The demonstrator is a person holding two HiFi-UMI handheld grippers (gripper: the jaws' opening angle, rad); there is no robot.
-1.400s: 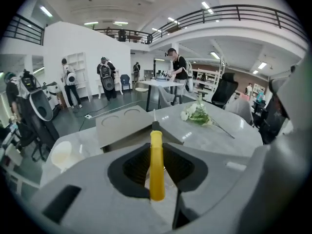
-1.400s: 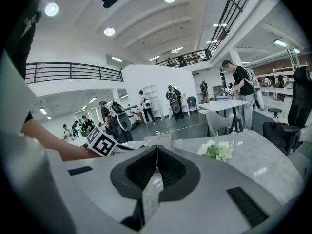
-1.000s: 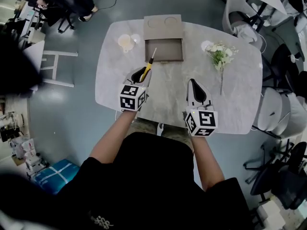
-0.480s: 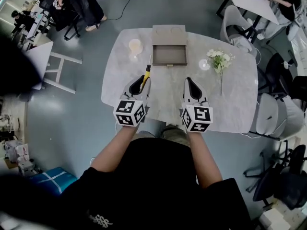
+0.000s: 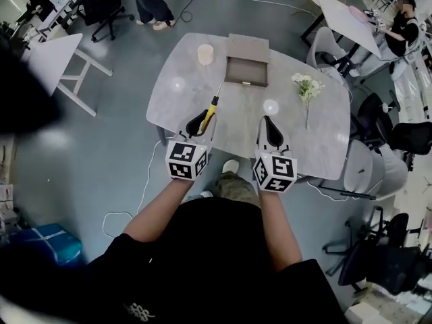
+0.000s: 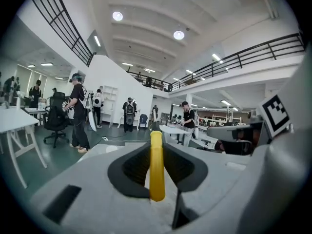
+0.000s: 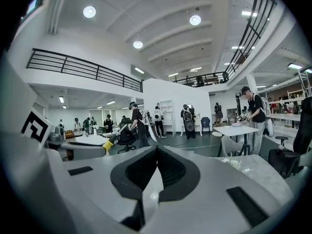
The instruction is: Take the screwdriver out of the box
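The screwdriver, with a yellow handle and a thin shaft, is clamped in my left gripper, which is shut on the handle and held above the table's near edge. In the left gripper view the yellow handle runs straight out between the black pads. The brown box lies open and looks empty at the table's far side, its lid behind it. My right gripper hovers beside the left one, shut with nothing in it. Both point roughly level, away from the box.
On the grey marble table stand a white cup, a sprig of white flowers and two small glass items. Chairs stand to the right, a white table to the left. People stand farther off.
Both grippers have risen and drawn back from the box toward the person, the left one carrying the screwdriver. The table now looks farther below.
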